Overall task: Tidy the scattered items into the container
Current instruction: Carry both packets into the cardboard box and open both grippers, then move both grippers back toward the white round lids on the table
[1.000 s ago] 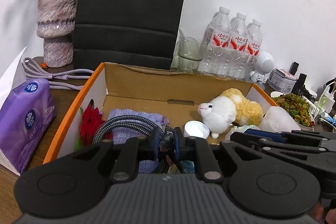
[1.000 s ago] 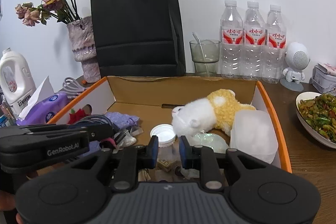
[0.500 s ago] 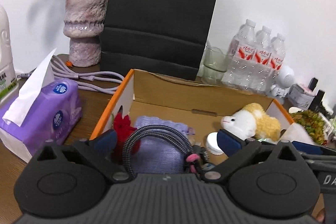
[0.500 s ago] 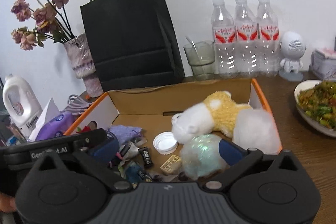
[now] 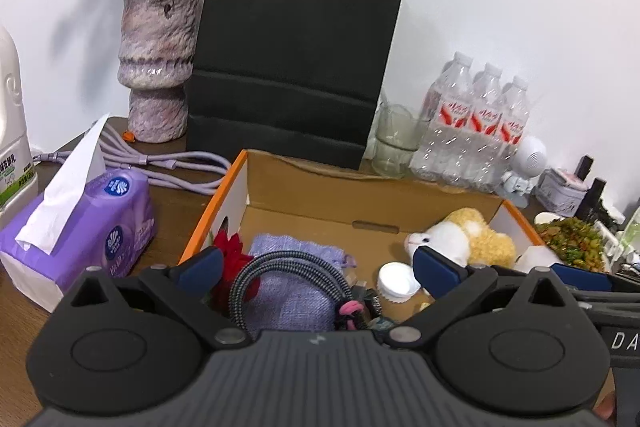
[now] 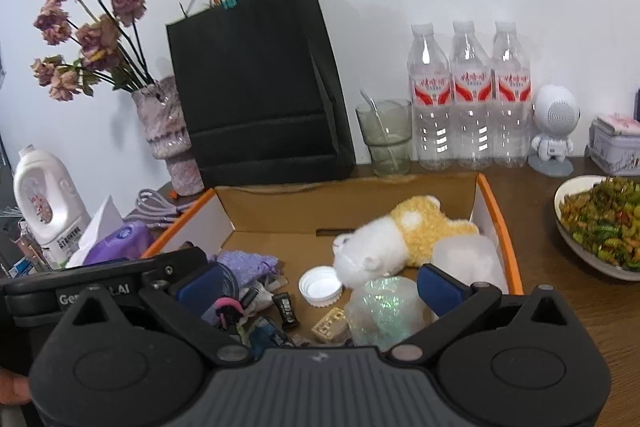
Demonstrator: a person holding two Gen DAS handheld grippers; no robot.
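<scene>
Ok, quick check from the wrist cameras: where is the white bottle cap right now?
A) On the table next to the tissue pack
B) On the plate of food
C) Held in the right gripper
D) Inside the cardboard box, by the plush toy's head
D: the white bottle cap lies on the floor of the cardboard box, right beside the plush toy's white head, and both grippers are open and empty.

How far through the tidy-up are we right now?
Mostly done, it seems: the box holds the plush sheep, white cap, purple cloth, braided cable and small bits. Both the left claw and right claw are open and empty above it. Left outside: tissue pack, purple cable, possibly not targets.
</scene>
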